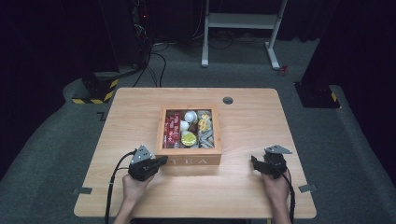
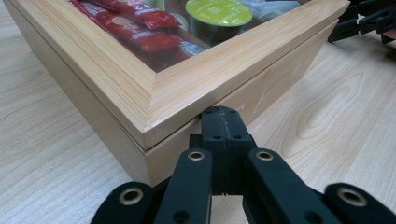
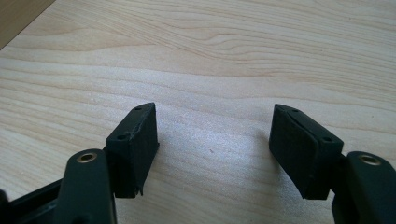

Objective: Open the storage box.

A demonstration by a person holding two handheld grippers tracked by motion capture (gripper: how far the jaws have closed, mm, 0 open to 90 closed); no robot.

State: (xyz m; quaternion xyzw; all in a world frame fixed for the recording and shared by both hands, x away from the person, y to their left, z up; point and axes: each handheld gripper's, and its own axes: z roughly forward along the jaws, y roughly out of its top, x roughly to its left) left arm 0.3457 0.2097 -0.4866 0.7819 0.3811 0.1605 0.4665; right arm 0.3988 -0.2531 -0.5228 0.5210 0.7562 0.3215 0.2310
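tea box: wooden tea box (image 1: 188, 159), glass-window lid down, table (image 1: 252, 116) centre, "TEA" on near face
contents: red sachets (image 1: 172, 129) at 9 o'clock inside, green-topped pod (image 1: 189, 138) at 6 o'clock, white pods at 12
left gripper: left gripper (image 2: 225, 116) at box's 8 o'clock corner, jaws pressed together, tips touching the corner just under the lid seam, nothing between them
right gripper: right gripper (image 3: 212, 140) at 4 o'clock of box, well apart, jaws spread wide over bare tabletop, holding nothing

Beyond the closed jaws, the tea box (image 2: 187, 84) runs off the frame's top edge. Its lower corner hides behind the fingertips (image 2: 224, 122)
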